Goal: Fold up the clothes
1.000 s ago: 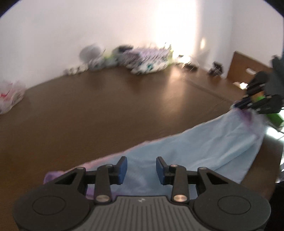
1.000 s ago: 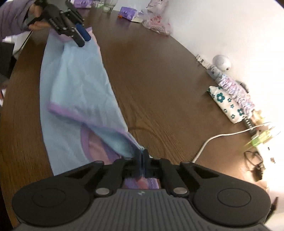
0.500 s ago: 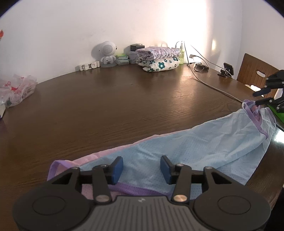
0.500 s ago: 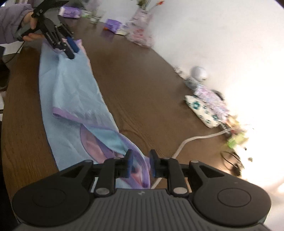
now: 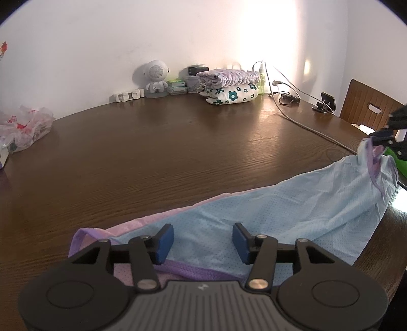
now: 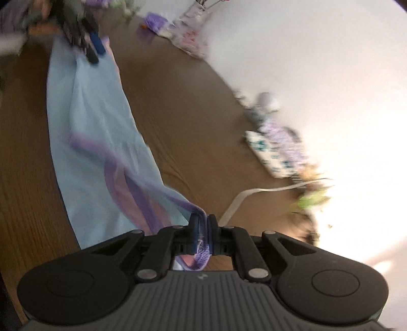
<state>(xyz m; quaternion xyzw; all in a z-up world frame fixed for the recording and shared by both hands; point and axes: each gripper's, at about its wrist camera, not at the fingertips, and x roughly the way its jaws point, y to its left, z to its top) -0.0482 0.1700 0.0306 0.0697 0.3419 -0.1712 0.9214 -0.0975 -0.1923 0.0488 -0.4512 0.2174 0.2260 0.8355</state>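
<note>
garment (image 5: 292, 211) flat on table (image 5: 178, 152), r gripper (image 6: 202, 225) clamped on its purple hem, l gripper (image 5: 202, 240) jaws opening, nothing gripped

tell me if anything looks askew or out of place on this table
The light blue garment lies stretched slantwise and rumpled, its far corner bunched where the right tongs pinch its purple trim; the left tongs are opening above it. A white cable trails loose across the table.

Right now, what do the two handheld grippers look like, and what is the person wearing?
Both the left gripper and the right gripper share one build: black linkage arms with silver pivot screws, blue finger pads, a ribbed grey body bearing a small white logo, and round black discs either side. A blurred purple sleeve shows.
</note>
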